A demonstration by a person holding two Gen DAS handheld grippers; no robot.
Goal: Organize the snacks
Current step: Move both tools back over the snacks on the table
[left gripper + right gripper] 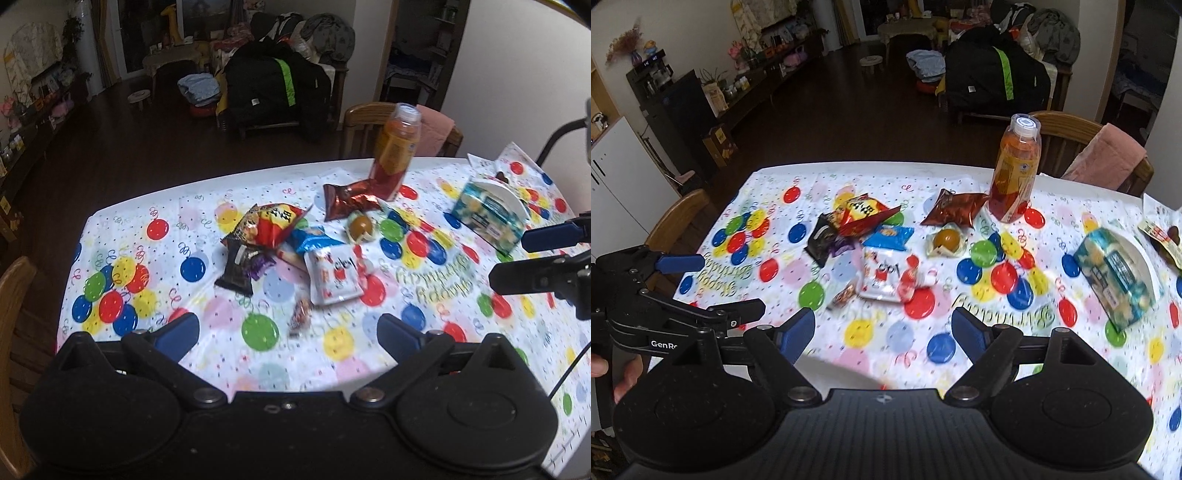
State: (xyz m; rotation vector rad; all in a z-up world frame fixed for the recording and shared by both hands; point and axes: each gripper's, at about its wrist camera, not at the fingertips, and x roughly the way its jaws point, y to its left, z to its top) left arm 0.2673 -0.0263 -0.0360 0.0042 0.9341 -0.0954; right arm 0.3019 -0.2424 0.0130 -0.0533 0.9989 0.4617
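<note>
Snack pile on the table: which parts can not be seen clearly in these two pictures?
- Blue packet, left wrist view: its left part is hidden under the red chip bag.
- Small candy wrapper: blurred, print unreadable.
- Yellow packet, right wrist view: cut off by right edge.

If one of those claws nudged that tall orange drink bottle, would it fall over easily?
Probably, if struck high: the orange bottle stands upright, tall and narrow on a small base. It looks nearly full, so likely heavy for its size and steadier against a low push. Its glossy wrap may be slippery, and the dark red snack bag lies against its foot.
</note>
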